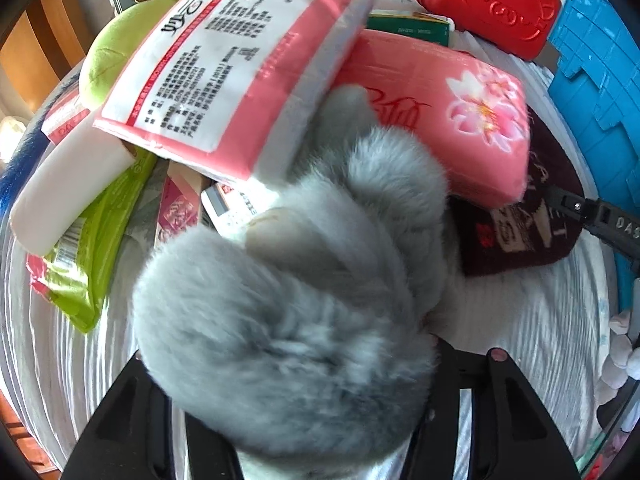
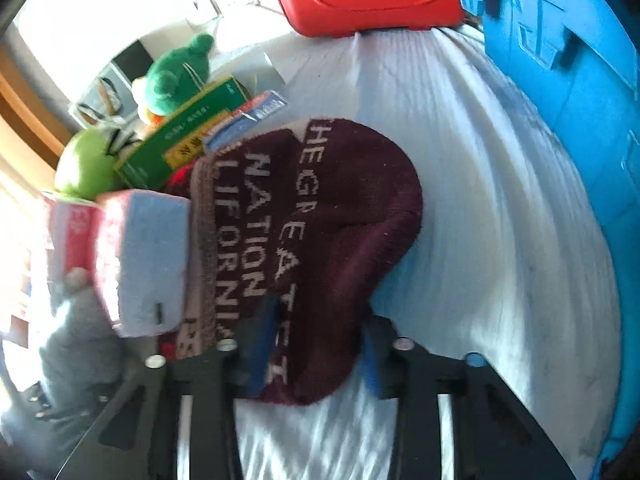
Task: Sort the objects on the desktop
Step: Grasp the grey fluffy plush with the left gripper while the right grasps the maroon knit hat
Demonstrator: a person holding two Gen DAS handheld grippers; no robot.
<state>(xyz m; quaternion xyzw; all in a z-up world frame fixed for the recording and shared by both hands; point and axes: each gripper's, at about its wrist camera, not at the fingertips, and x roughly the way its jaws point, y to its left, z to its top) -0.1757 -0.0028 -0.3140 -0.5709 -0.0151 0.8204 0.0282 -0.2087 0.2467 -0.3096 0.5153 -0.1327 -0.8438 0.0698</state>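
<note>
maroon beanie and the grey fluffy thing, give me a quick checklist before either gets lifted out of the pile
1. Right tool closed on the maroon beanie: ok, its blue pads pinch the hat's lower edge.
2. Left tool closed on the grey plush: cannot tell, fur hides the pads.
3. Plush free to lift: not ok, the pink tissue pack leans over its far end.
4. Beanie free to lift: not ok, the flowered pink pack lies on its edge.
5. Blue bin within view for a drop: ok, it stands beside the beanie.
6. White cloth caught in the right tool's grip: cannot tell.
</note>
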